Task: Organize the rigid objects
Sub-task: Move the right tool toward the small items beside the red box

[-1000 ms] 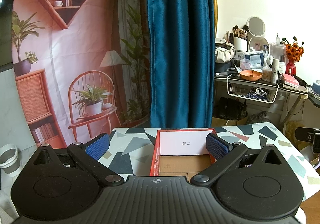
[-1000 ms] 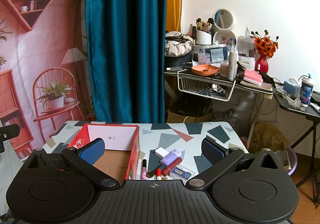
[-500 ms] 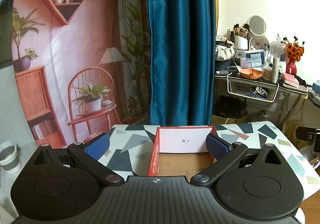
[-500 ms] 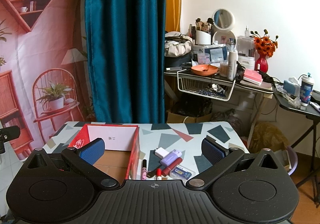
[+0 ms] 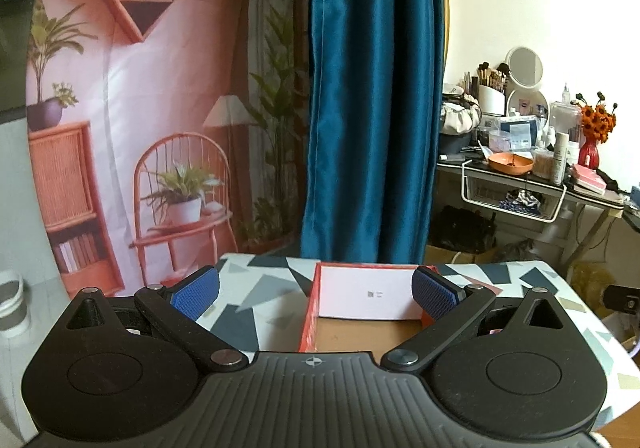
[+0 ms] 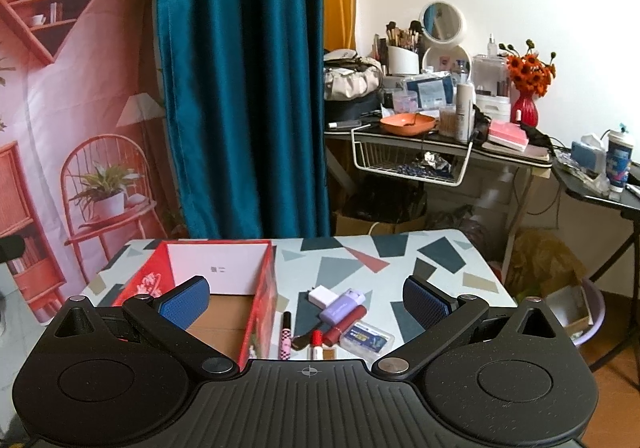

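Observation:
An open red box [image 5: 310,312] with a white inner wall and brown floor stands on the patterned table [image 5: 256,288]; it looks empty. My left gripper [image 5: 316,294] hovers open just in front of it, holding nothing. In the right wrist view the red box [image 6: 266,288] is at the left. Beside it lies a small heap: a white block [image 6: 322,296], a lilac flash drive [image 6: 343,304], a dark red tube [image 6: 346,324], a red lipstick [image 6: 316,342], a pink-checked pen [image 6: 286,334] and a clear blue-labelled case [image 6: 368,336]. My right gripper [image 6: 306,300] is open above the heap.
A teal curtain [image 6: 244,87] and a printed backdrop [image 5: 140,107] hang behind the table. To the right stands a cluttered dressing table [image 6: 440,127] with a wire basket, and a black side table [image 6: 600,191]. The patterned table's right half [image 6: 400,260] holds nothing.
The left wrist view has shifted slightly, so the red box sits a little further right and lower between the fingers. The right wrist view is almost unchanged.

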Demonstrator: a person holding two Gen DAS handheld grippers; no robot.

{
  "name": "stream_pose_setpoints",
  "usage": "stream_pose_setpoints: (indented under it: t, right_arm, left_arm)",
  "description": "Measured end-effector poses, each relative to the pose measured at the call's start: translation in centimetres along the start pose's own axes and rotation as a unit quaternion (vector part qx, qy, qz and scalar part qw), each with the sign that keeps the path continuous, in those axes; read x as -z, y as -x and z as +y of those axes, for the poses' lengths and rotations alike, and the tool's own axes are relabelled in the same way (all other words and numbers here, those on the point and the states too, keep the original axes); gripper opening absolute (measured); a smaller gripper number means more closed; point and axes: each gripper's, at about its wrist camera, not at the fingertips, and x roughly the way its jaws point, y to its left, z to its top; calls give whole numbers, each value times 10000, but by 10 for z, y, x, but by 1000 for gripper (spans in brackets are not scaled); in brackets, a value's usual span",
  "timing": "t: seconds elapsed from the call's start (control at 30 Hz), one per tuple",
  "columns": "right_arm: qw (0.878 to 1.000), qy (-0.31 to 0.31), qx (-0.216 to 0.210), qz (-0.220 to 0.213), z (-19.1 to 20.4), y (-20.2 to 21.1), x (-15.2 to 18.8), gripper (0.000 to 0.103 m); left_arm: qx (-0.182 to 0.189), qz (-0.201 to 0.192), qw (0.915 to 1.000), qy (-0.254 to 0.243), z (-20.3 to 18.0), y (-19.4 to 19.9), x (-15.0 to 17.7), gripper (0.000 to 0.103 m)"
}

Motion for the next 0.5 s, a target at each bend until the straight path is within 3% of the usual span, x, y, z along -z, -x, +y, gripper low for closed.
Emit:
stream_pose_setpoints:
  t: [0.2,0.33,0.5]
  right_arm:
    - [9988,280,199,-361,-11,-31,21,103]
    - [9992,355,27,-203,-17,-62,36,103]
    - [9996,-19,-276,97,-30,-104,55,103]
  left_arm:
    - [-242,160,9994,-205,-2,-45,14,103]
    - [-150,449,9988,88,14,-78,29,103]
    - [-251,927,9952,198,31,-114,57,103]
